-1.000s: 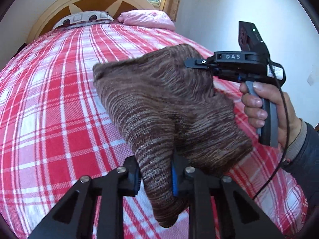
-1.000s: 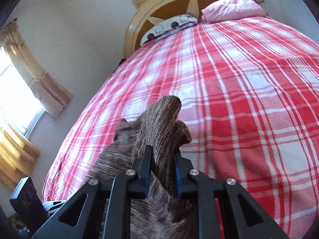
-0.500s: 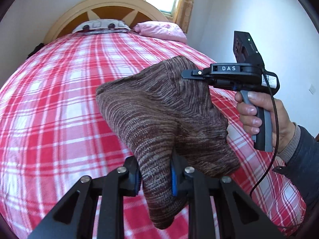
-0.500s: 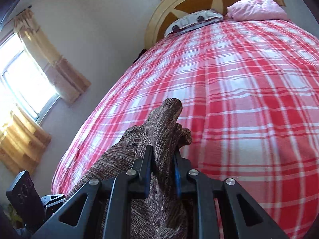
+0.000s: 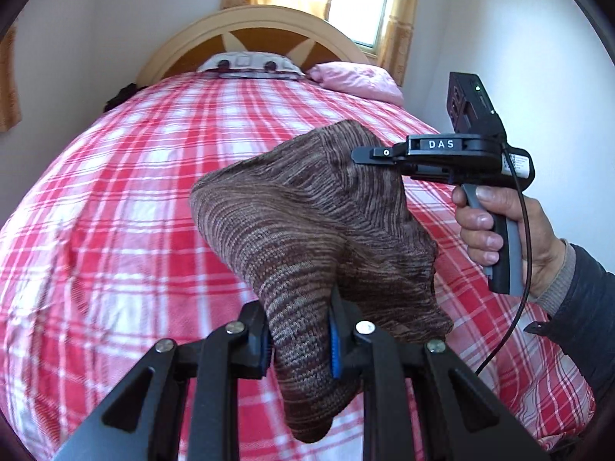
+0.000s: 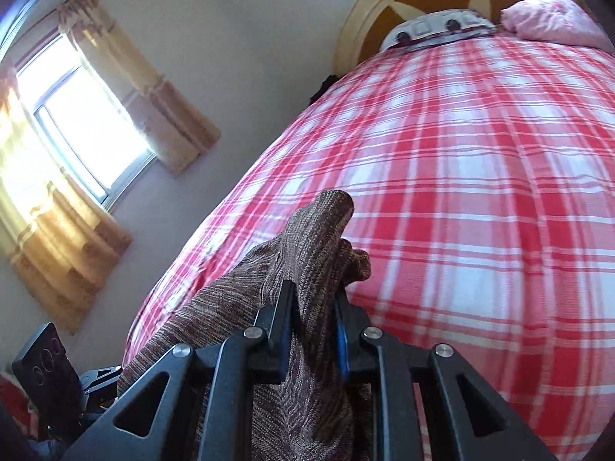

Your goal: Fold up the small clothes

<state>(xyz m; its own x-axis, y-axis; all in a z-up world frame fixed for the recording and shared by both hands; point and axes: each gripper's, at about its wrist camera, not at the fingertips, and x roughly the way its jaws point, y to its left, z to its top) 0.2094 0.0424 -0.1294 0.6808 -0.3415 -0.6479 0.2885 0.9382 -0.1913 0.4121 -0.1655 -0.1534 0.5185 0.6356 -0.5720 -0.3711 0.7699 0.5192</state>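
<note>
Ribbed knit garment [image 5: 307,207] matt; plaid cloth bedspread [image 5: 127,207]; glossy wooden headboard [image 5: 253,23].

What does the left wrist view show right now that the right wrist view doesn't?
Only the left wrist view shows the person's hand gripping the right gripper's handle, and the window behind the headboard. Only the right wrist view shows the curtained side window. Both show the brown knit garment pinched by the left gripper and the right gripper, above the red plaid bedspread, with the pink pillow beyond.
</note>
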